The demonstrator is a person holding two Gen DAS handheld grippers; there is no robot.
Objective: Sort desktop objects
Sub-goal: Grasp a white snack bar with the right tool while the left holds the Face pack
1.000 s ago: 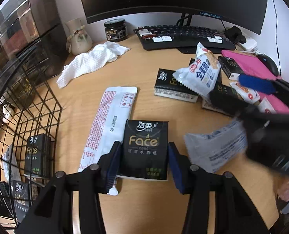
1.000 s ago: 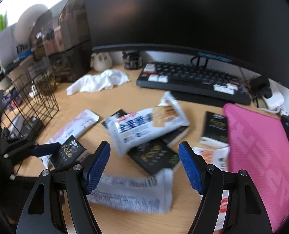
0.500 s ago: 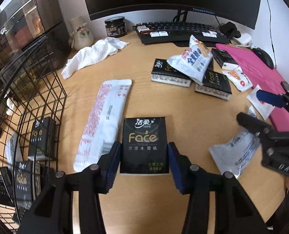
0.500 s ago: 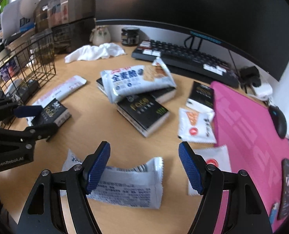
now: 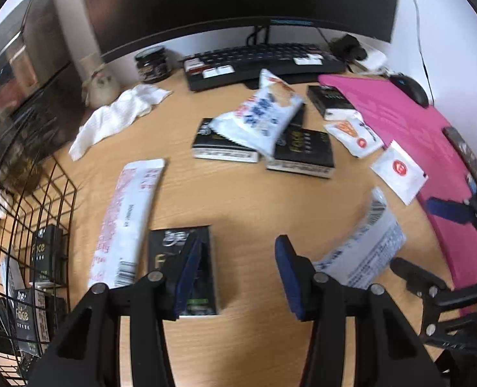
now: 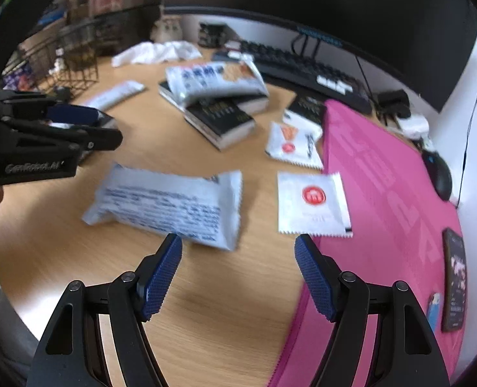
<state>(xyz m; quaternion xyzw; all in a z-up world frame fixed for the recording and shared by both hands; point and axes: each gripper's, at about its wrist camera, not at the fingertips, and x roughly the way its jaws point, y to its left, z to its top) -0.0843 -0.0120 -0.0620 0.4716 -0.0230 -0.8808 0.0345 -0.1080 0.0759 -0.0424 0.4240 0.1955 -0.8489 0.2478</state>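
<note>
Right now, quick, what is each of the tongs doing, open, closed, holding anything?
Left tongs: open, empty; black tissue pack lies partly behind one finger.
Right tongs: open, empty, above the desk.

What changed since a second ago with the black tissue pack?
The left gripper swung right, so the black tissue pack that sat between its pads now lies to its left, unheld. The right gripper pulled back and right of the grey-white wrapper. Packets, keyboard and wire basket stayed put.

Snack bag (image 5: 257,114) atop two tissue packs (image 5: 299,153); keyboard (image 5: 264,63) behind
</note>
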